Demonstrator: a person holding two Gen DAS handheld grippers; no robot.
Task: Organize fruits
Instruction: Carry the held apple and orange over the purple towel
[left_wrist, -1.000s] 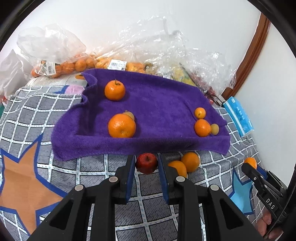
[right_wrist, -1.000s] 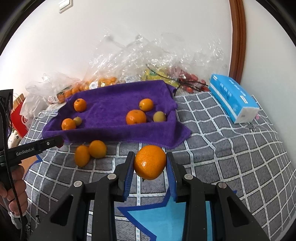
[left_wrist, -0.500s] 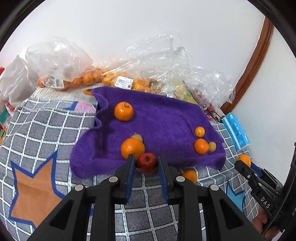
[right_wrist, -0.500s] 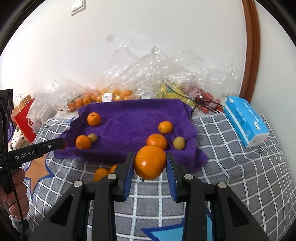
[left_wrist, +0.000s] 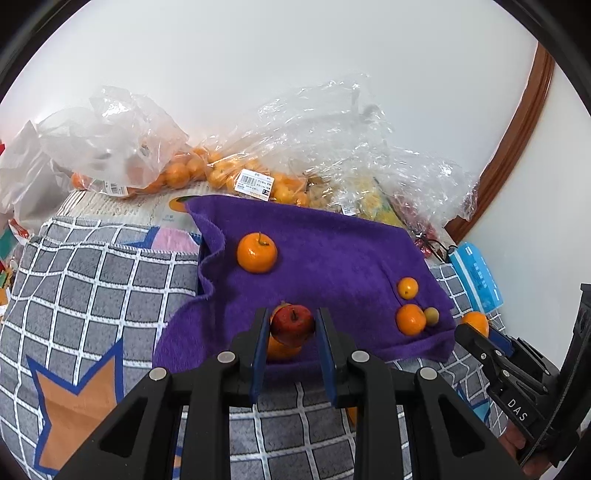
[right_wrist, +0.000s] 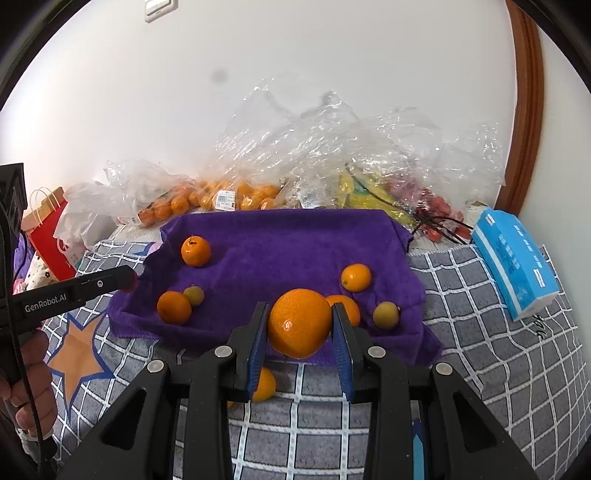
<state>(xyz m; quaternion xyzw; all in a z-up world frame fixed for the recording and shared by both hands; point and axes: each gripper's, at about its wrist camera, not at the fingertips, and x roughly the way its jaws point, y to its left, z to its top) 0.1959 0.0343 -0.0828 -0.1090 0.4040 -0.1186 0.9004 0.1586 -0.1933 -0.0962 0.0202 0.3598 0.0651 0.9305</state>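
Bedding in grey with a white grid (right_wrist: 480, 332) carries a purple terry towel (right_wrist: 280, 251), strewn with small oranges. Over its near edge, the right hand-held gripper (right_wrist: 300, 328) clamps a large round orange (right_wrist: 300, 323) between blue pads. The left hand-held gripper (left_wrist: 291, 326) pinches a small red apple (left_wrist: 292, 323) above the towel's front.
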